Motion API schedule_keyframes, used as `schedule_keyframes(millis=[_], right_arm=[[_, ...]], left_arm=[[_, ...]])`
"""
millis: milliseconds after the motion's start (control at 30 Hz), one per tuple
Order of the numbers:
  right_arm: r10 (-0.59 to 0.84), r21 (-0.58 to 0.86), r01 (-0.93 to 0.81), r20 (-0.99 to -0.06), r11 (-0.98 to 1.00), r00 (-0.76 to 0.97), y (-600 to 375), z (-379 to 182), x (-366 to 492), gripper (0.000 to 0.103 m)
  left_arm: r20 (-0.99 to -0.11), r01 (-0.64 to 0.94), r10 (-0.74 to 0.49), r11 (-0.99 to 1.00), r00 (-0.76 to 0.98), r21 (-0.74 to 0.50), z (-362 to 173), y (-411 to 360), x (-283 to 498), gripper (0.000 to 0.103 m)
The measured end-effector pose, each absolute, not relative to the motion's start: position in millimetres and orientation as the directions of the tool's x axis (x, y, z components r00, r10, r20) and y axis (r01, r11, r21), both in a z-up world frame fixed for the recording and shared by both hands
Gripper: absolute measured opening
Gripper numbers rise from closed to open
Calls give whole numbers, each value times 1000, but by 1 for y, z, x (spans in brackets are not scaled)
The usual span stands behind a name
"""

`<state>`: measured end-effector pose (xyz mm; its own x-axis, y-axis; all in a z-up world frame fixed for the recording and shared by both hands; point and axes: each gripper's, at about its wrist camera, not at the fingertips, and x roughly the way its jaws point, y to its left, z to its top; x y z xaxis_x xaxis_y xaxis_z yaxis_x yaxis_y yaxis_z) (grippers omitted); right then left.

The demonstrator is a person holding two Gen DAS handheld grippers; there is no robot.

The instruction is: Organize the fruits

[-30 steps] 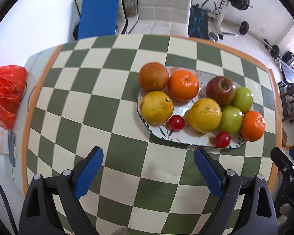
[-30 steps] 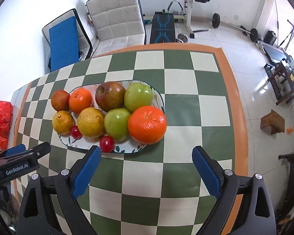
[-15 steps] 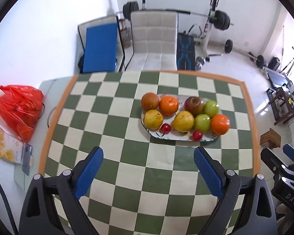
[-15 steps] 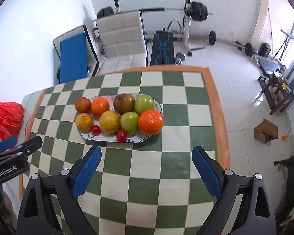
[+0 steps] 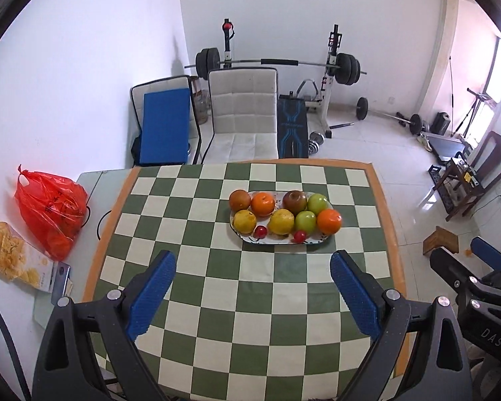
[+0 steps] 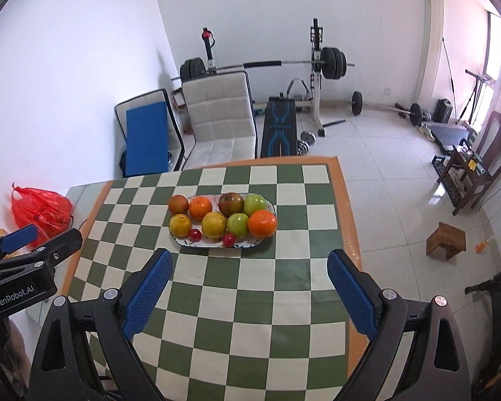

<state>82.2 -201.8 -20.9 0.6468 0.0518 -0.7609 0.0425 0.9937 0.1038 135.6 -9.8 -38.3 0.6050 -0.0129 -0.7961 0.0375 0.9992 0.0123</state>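
Note:
An oval white plate sits on the green-and-cream checkered table. It holds several fruits: oranges, yellow citrus, green apples, a dark red apple and two small red fruits. My left gripper is open and empty, high above the near table. My right gripper is open and empty too, well short of the plate. The right gripper also shows at the left view's right edge.
A red plastic bag and a snack box lie on a grey surface left of the table. A white chair, a blue-padded chair, a weight bench and barbell stand beyond. A wooden stool sits on the floor right.
Both grippers have pulled back and up from the plate, so the fruit looks much smaller and the whole table and room show. Both stay open.

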Motion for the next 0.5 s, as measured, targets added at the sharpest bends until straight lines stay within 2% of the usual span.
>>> schedule_keyframes(millis=[500], right_arm=[[71,132,38,-726,990,684,-212,29,34,96]], left_arm=[[-775,62,-55,998,629,-21,-16,-19,106,95]])
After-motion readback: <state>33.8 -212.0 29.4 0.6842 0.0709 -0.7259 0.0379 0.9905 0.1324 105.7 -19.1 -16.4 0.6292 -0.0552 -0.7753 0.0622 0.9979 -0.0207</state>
